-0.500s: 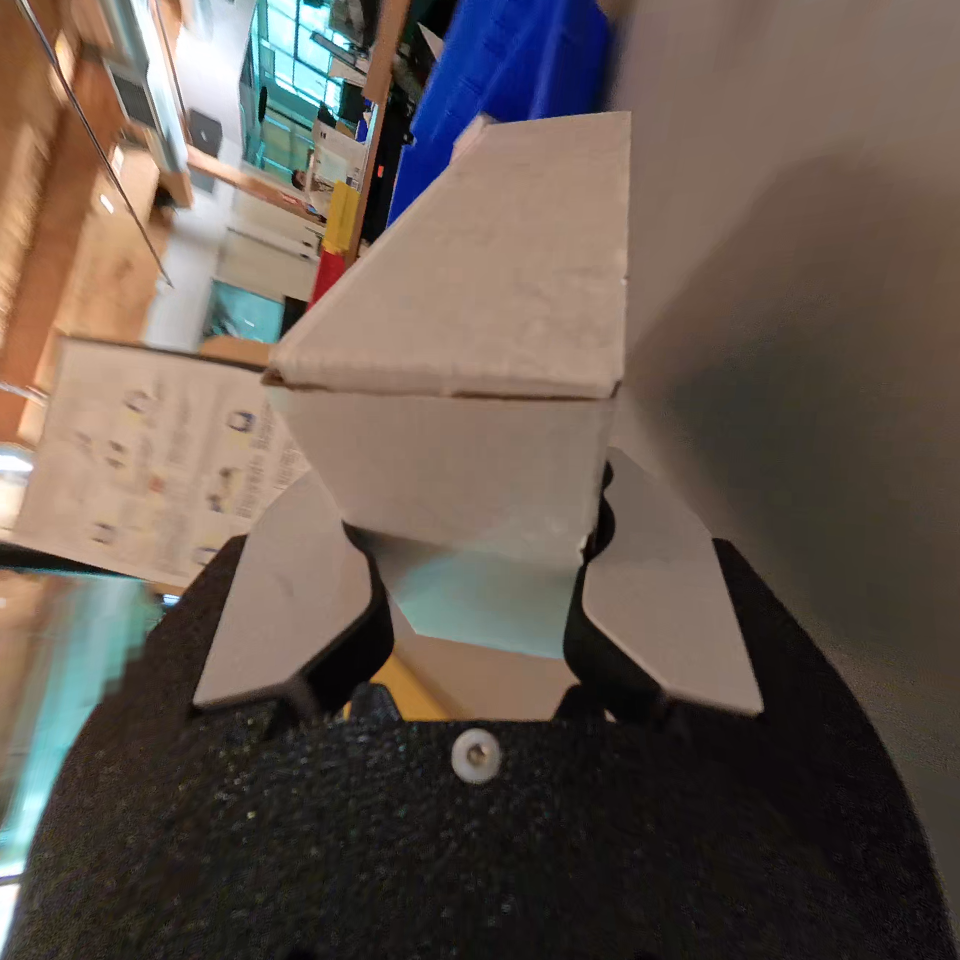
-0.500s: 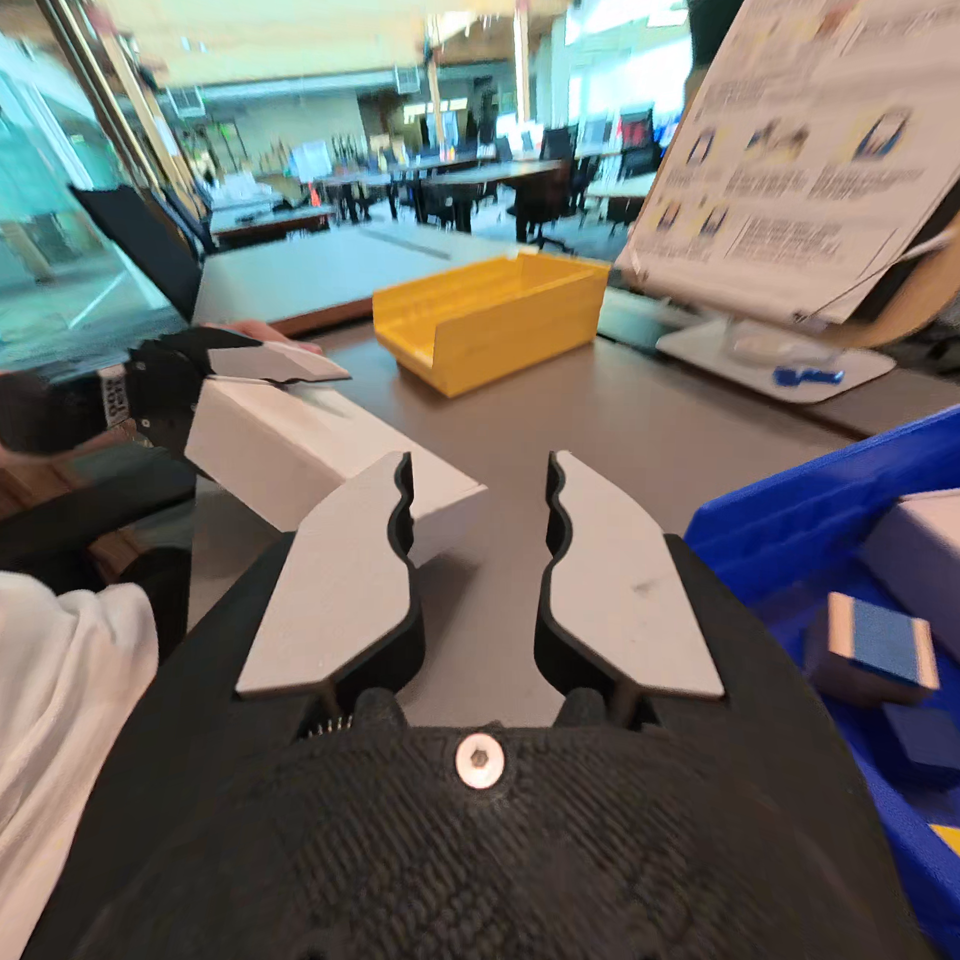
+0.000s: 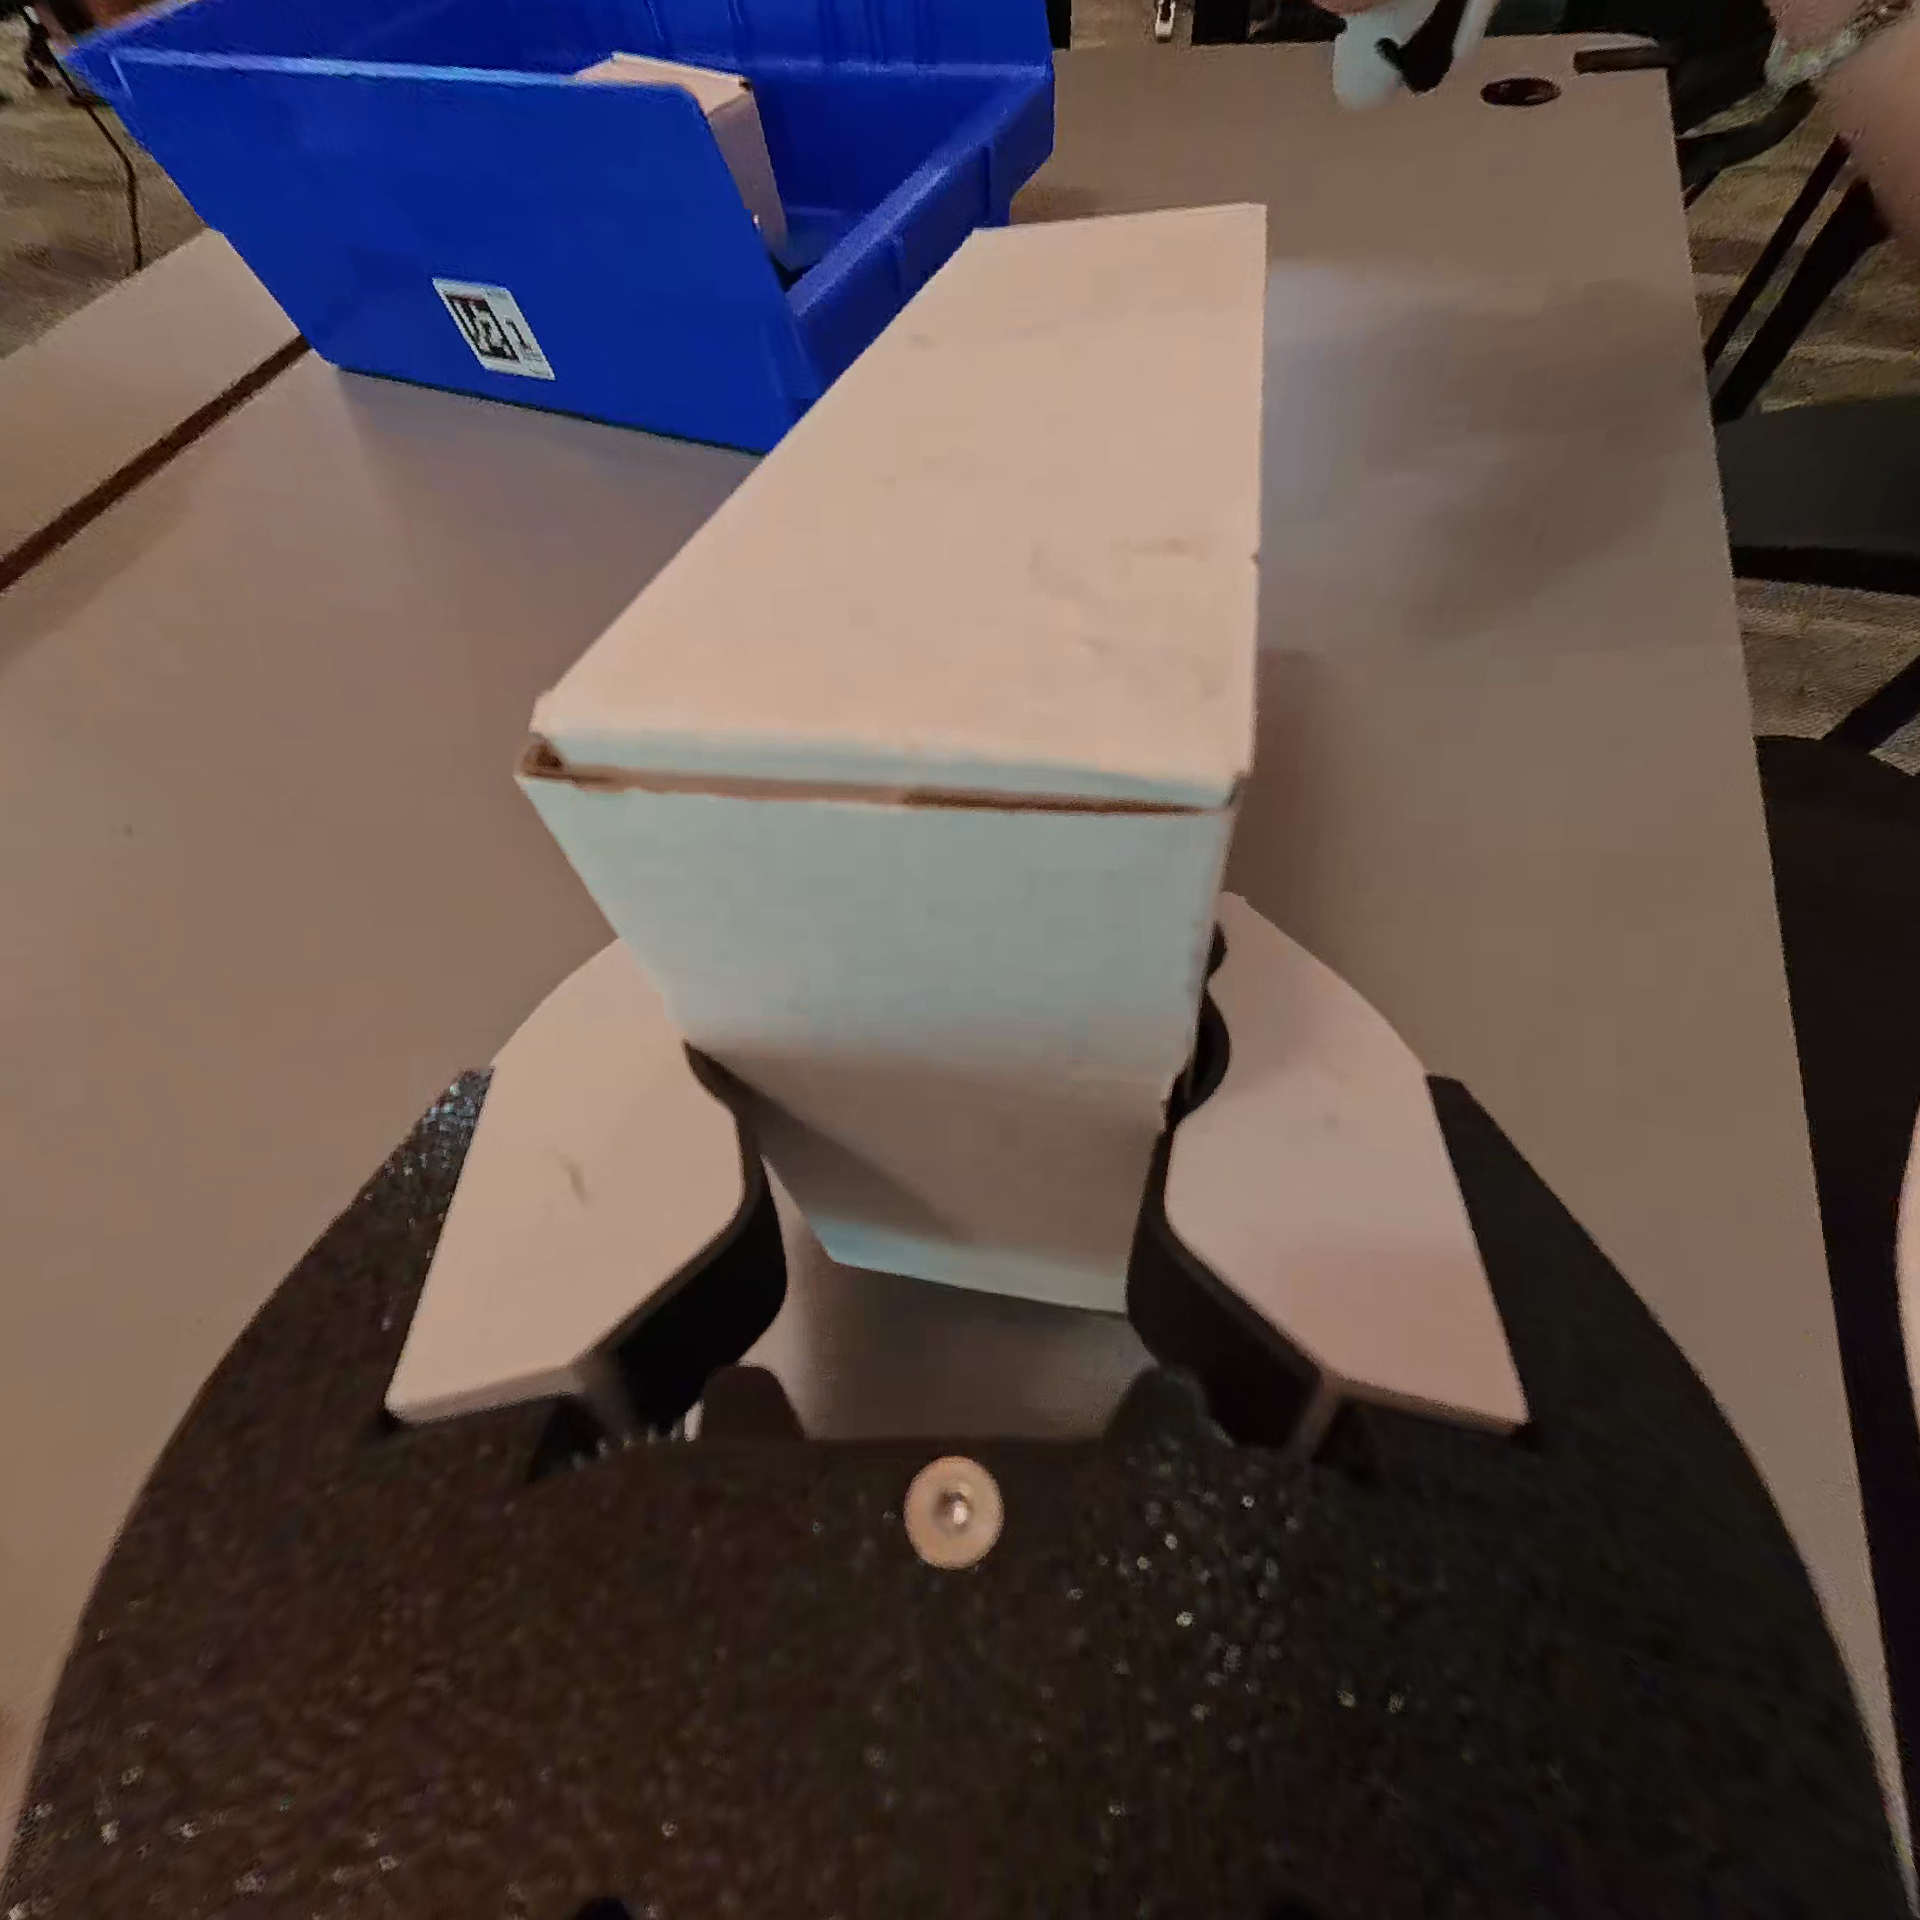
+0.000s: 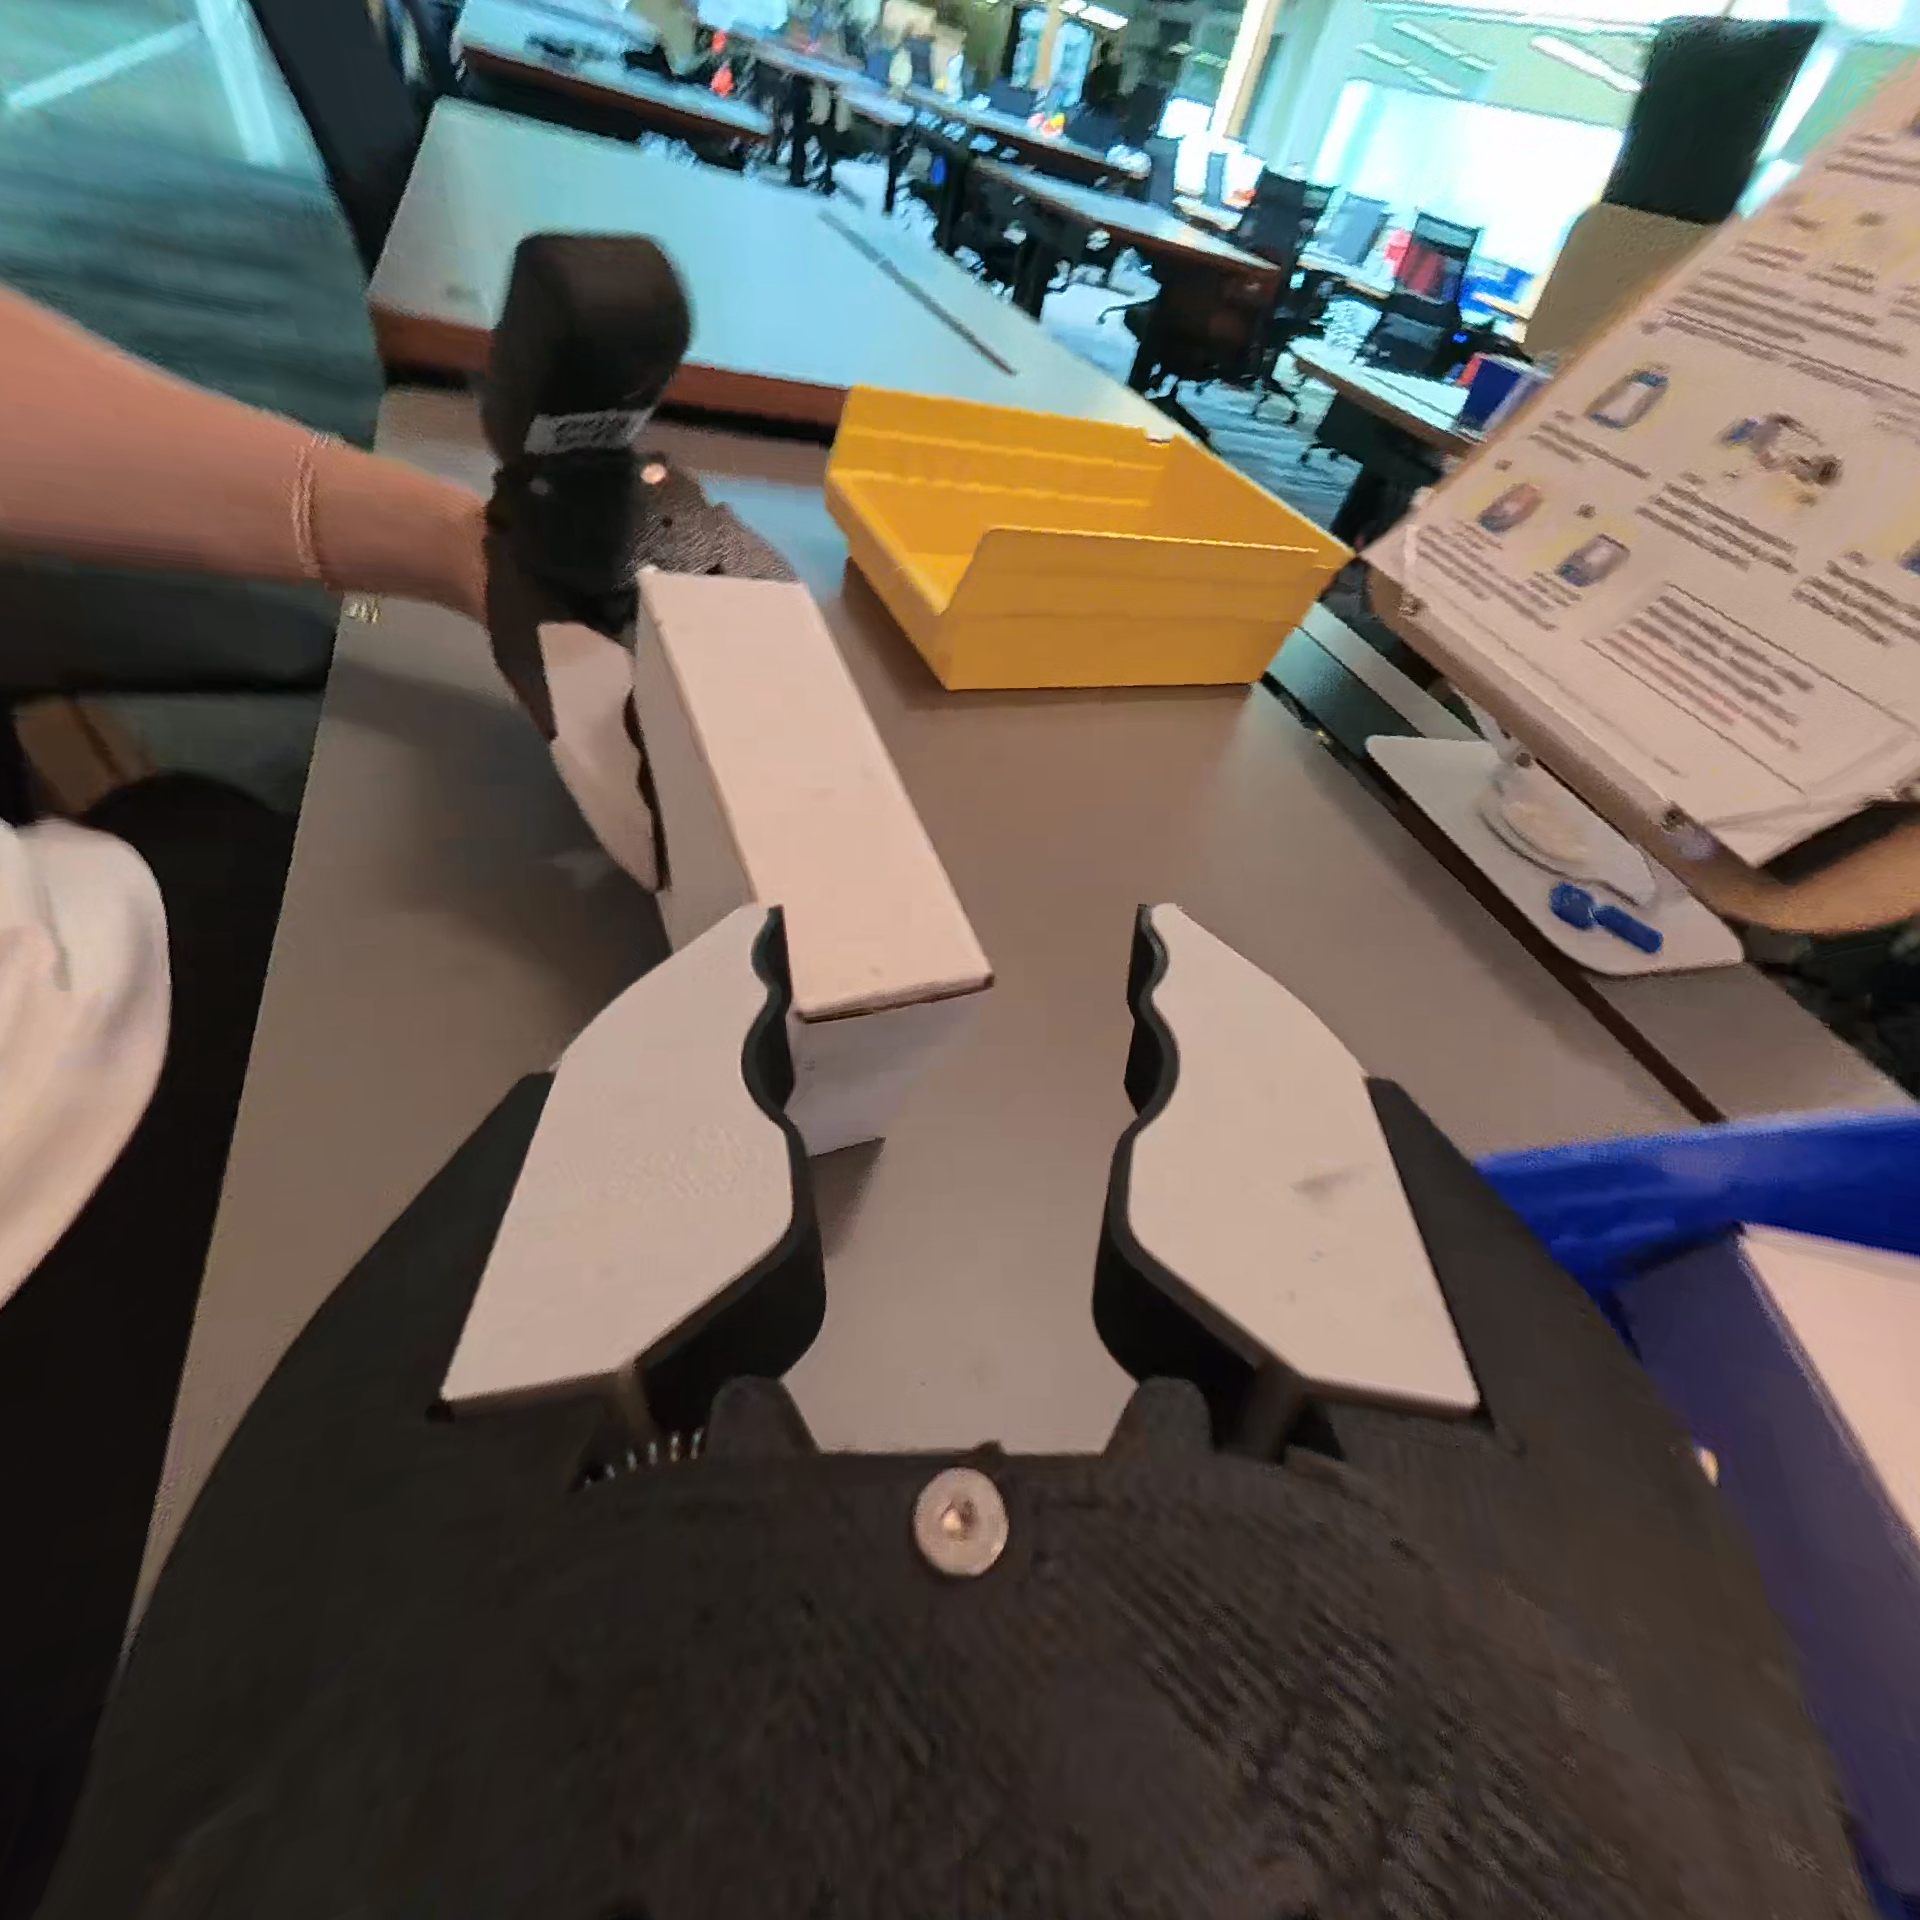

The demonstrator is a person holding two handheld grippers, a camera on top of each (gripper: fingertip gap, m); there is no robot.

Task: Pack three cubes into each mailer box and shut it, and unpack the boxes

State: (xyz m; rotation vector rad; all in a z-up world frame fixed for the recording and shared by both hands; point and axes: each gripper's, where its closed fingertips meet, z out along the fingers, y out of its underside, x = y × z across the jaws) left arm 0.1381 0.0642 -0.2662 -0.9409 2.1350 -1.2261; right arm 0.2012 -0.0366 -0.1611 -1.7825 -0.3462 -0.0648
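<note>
The left gripper (image 3: 951, 1049) is clamped on one end of a closed white mailer box (image 3: 977, 582), its two fingers pressed against the box's side walls; the box runs lengthwise away from the camera, lid seam shut across the near end; in the right wrist view the same box (image 4: 800, 790) lies long and flat on the grey table (image 4: 1091, 862), though whether its underside fully rests on the surface cannot be told; the left gripper (image 4: 613, 717) shows there at the box's far end, held by a person's hand (image 4: 416, 540).

The right gripper (image 4: 961, 997) is spread wide and grasps nothing; its left finger (image 4: 644, 1174) overlaps the near end of the box in the picture, and contact cannot be made out; its right finger (image 4: 1268, 1195) stands apart over bare table.

A blue bin (image 3: 499, 218) sits beyond the box in the left wrist view, with another white box (image 3: 727, 135) standing inside it; the bin's rim (image 4: 1683, 1184) shows at the right edge of the right wrist view; a yellow bin (image 4: 1070, 561) stands farther back on the table, well apart from the mailer box; a tilted instruction sheet (image 4: 1714, 551) rests on a stand at the right.
</note>
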